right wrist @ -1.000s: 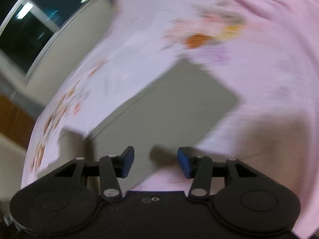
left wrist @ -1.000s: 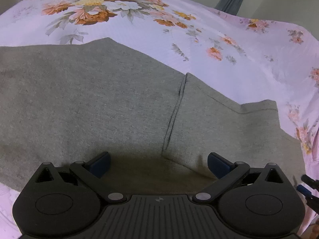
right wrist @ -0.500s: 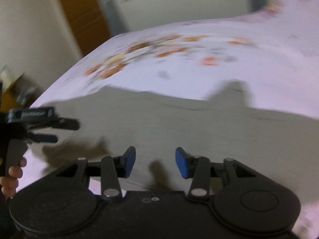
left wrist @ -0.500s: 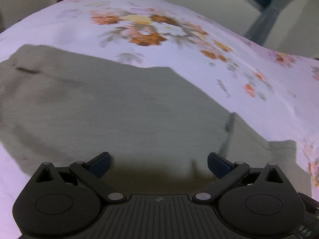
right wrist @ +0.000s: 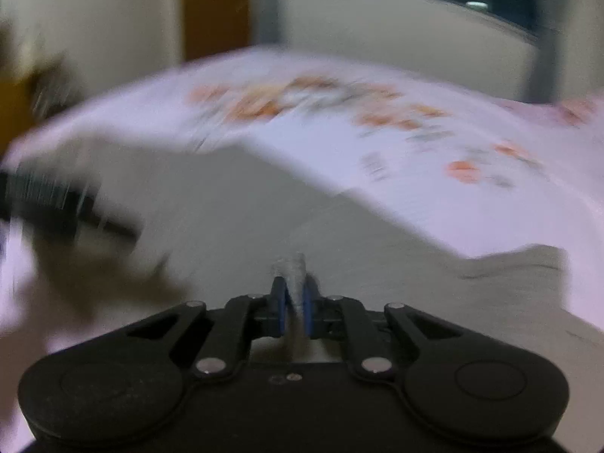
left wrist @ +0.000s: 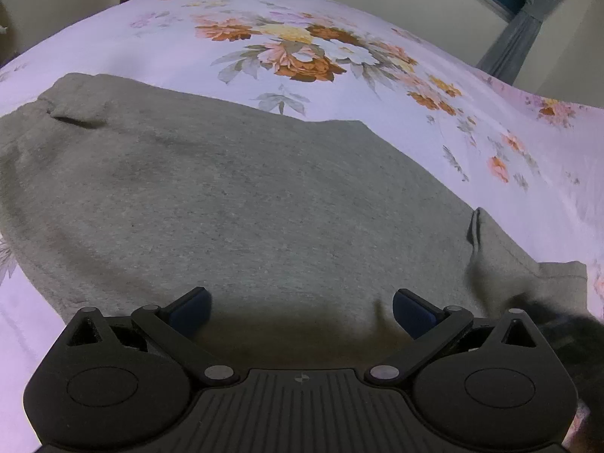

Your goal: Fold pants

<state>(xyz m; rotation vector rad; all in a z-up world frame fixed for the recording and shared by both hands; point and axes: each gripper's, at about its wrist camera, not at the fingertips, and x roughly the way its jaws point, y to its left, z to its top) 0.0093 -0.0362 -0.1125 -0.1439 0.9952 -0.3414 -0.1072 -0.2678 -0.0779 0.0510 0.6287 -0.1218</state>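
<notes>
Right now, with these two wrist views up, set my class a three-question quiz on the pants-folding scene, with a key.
1. True or false: the left gripper has its fingers closed on cloth.
2. Multiple choice: what does the right gripper pinch? A) the floral bedsheet B) the grey pants C) nothing
3. Fill in: the pants lie on a pink sheet printed with ____.

Key: 1 false; 2 B; 3 flowers.

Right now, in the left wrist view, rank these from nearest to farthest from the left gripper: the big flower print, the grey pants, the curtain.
1. Grey pants, directly under the open left gripper.
2. Big flower print, centre of the sheet beyond.
3. Curtain, far upper right.
</notes>
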